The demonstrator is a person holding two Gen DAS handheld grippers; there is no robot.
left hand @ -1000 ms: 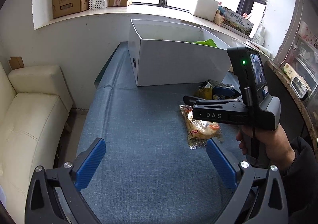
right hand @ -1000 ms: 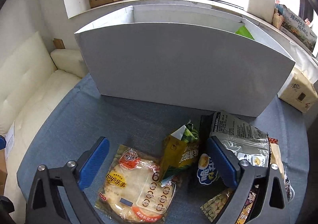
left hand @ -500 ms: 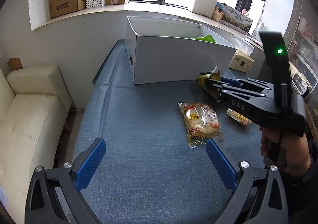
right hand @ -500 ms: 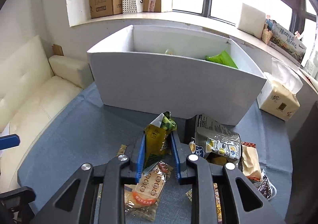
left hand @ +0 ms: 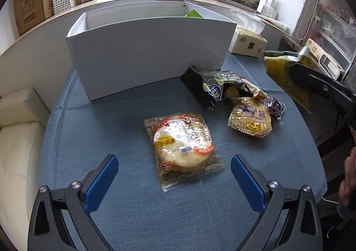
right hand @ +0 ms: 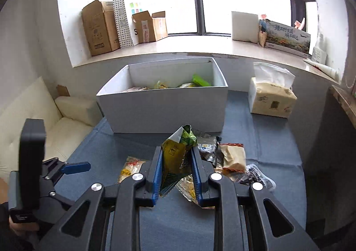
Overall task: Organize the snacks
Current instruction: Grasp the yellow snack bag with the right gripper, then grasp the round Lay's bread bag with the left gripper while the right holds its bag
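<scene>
**Yellow-green snack bag lifted, white box ahead**

White cardboard box (right hand: 164, 104) stands at the far side of the blue worktop (left hand: 115, 130), straight ahead of the right hand-held gripper (right hand: 175, 173), which is clamped on a yellow-green snack bag (right hand: 175, 157), its long axis upright. The left hand-held gripper (left hand: 173, 175) is spread wide above a round cake packet (left hand: 182, 142).

1. The worktop (left hand: 93, 130) wears blue-grey cloth.
2. The box (right hand: 164, 108) is plain white.
3. Yellow-green snack bag (right hand: 175, 157), between blue pads (right hand: 156, 166) of the black right gripper (right hand: 175, 175).
4. At two o'clock, a golden-brown packet (left hand: 250, 118).
</scene>
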